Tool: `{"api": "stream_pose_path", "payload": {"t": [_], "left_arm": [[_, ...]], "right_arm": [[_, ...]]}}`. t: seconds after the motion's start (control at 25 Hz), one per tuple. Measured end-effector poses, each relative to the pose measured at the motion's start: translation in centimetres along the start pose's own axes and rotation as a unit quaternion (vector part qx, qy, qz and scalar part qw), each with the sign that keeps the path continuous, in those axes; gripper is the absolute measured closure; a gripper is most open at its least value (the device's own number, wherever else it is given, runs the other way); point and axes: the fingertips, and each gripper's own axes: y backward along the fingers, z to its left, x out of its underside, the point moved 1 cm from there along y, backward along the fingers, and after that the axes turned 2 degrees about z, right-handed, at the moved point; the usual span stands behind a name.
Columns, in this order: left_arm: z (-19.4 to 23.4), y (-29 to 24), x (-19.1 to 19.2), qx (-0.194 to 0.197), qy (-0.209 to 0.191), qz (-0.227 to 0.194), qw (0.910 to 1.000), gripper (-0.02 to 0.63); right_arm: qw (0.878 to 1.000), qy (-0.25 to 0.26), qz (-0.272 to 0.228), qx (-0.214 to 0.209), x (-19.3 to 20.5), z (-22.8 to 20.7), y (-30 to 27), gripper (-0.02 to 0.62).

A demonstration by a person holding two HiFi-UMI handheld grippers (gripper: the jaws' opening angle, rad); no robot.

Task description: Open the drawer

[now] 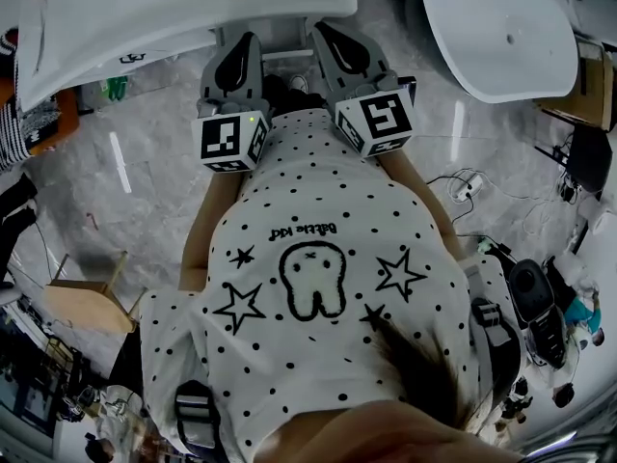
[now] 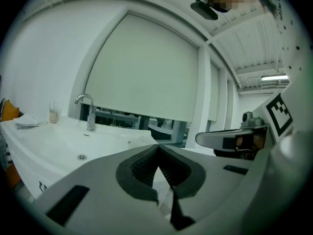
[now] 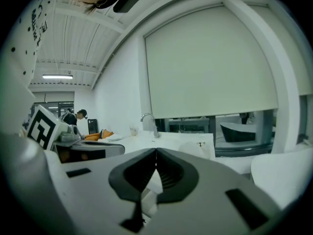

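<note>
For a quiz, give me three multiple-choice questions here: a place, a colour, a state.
1. Left gripper view: the faucet stands A left of the jaws; B right; C between them.
2. The shirt is A red; B white, black-dotted; C blue-striped.
3. The left gripper has its jaws A wide apart; B on a handle; C together, empty.
Answers: A, it stands on the counter at left; B, dots cover it; C, they meet, nothing between.

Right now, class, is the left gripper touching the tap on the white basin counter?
Apart. In the left gripper view the left gripper, jaws shut, sits in the foreground; the tap stands well beyond it across the white counter.
</note>
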Motion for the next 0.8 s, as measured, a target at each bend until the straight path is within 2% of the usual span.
{"api": "stream_pose_path", "payload": {"t": [0.12,0.8], "left_arm": [[0.2,0.1,0.4,0.011,-0.005,0.004,0.9999,0.601],[2.5,0.8,-0.8,0.006,-0.007,0.012,0.9999,0.601]], "right_arm": [[1.000,-0.007,0.003,0.002,0.3,0.2,-0.5,0.581],[1.000,-0.007,0.028,0.004,0.6,2.2,-2.1,0.581]]}}
